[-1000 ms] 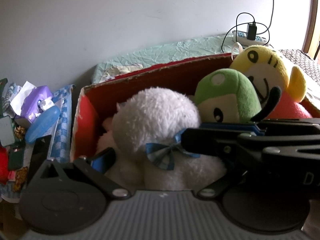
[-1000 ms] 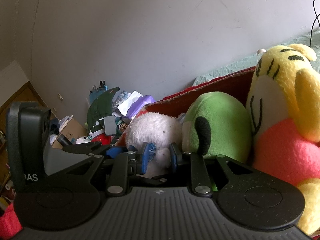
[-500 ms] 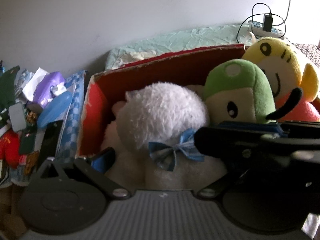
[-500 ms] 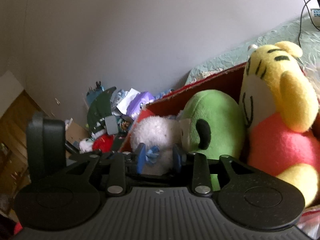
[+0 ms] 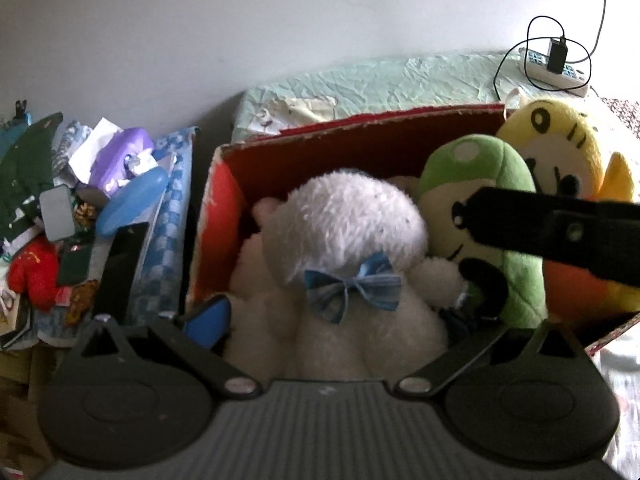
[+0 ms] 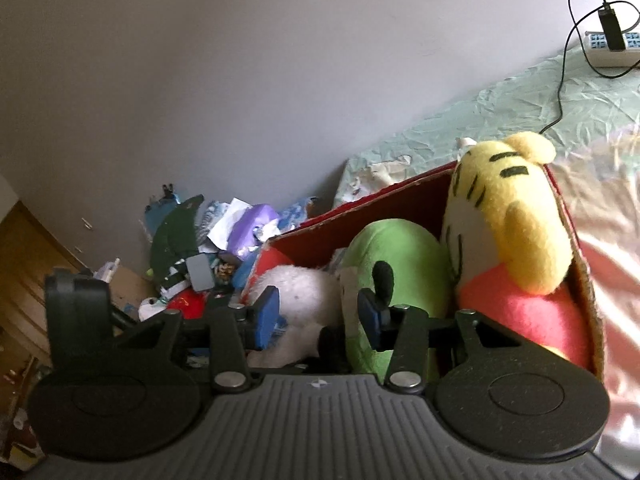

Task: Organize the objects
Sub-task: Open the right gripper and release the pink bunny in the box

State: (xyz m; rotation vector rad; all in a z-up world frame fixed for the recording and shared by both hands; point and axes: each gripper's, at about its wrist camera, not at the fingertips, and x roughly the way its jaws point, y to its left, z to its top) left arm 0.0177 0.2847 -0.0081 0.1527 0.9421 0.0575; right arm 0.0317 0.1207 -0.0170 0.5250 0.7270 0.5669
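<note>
- Right hand-held gripper (image 6: 318, 318) has just been spreading its blue-padded jaws; they now stand apart in the lower middle of the right wrist view, pressing on nothing, with the fluffy white plush toy with a blue checked bow (image 6: 298, 296) showing in the gap behind them.
- Left hand-held gripper (image 5: 328, 320) stands wide, its blue left pad (image 5: 208, 318) just beside that white plush (image 5: 340, 240) at lower centre; its right finger is hidden, and no squeeze on the toy can be seen.
- All three toys sit in the red cardboard box (image 5: 360, 152): white plush at its left end, green soft toy with black ears (image 5: 488, 184) in the middle, yellow-and-pink tiger-striped plush (image 6: 508, 232) at its right end, upright.
- The box rests on a bed with a crumpled pale green cover (image 5: 400, 80).
- A heap of mixed clutter (image 5: 80, 208) lies at the left of the frame, a white power strip (image 5: 556, 72) at upper right.
</note>
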